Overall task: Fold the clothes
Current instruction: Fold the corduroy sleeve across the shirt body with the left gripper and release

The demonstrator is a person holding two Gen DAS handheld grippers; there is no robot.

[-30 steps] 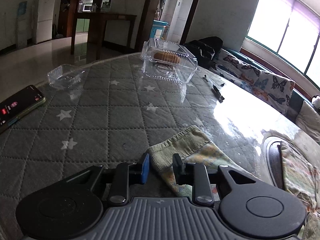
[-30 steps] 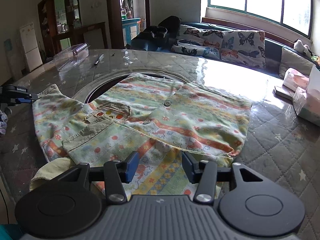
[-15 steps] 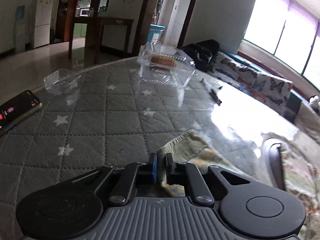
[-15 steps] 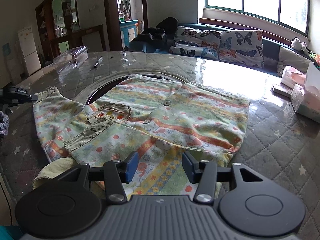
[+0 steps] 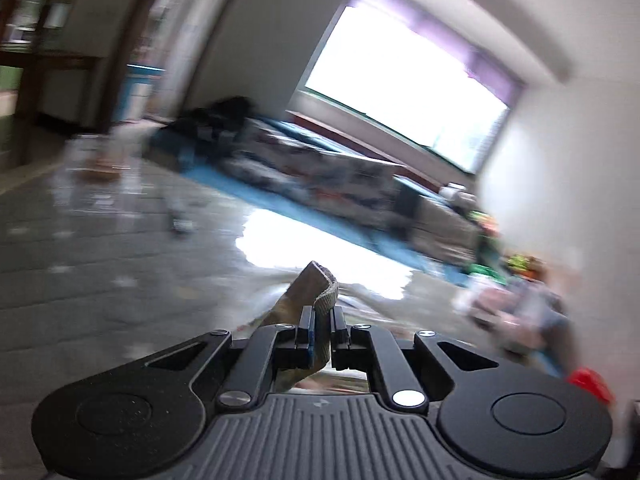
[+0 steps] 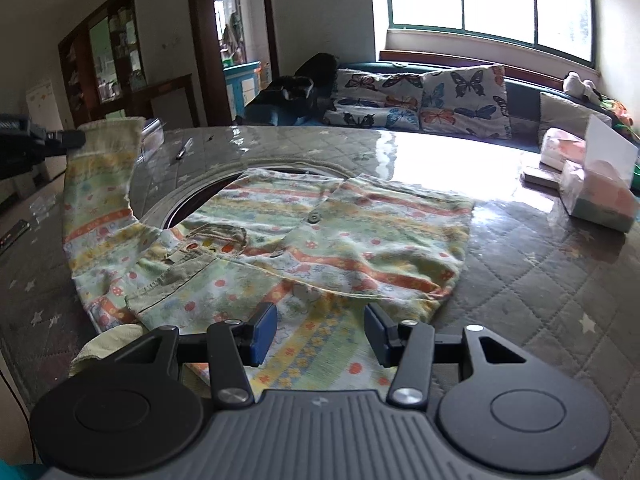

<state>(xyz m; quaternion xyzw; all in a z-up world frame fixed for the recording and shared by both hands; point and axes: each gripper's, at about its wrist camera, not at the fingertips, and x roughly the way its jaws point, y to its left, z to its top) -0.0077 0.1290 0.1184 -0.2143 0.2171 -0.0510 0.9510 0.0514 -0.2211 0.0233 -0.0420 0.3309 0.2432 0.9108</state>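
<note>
Sleeve cuff (image 6: 116, 136) of the printed shirt (image 6: 304, 240) is raised clear of the bench (image 6: 540, 272), clenched in the left claw (image 5: 320, 338); the left wrist view shows its jaws pinched on the ribbed edge of the cloth, though that view is heavily blurred and little else in it can be read. Shirt body lies flat on the bench, partly over a dark round recess (image 6: 188, 204) in the bench top, with a button (image 6: 314, 217) near its middle. Taking that button as landmark: the lifted sleeve rises on the left of it and toward the far side, its long axis running from the shoulder up to the cuff; the right claw (image 6: 322, 334) hangs on the near side of the button, over the shirt's near hem, released, jaws spread wide with nothing between them. Judgement: the coming fold turns on the sleeve lying left of the button, so the carry is rightward across the body toward it. Left claw is the nearer and already has the cloth. Right claw is placed to steady the near hem if the body drags. Risk: the sleeve may twist while in the air.
</note>
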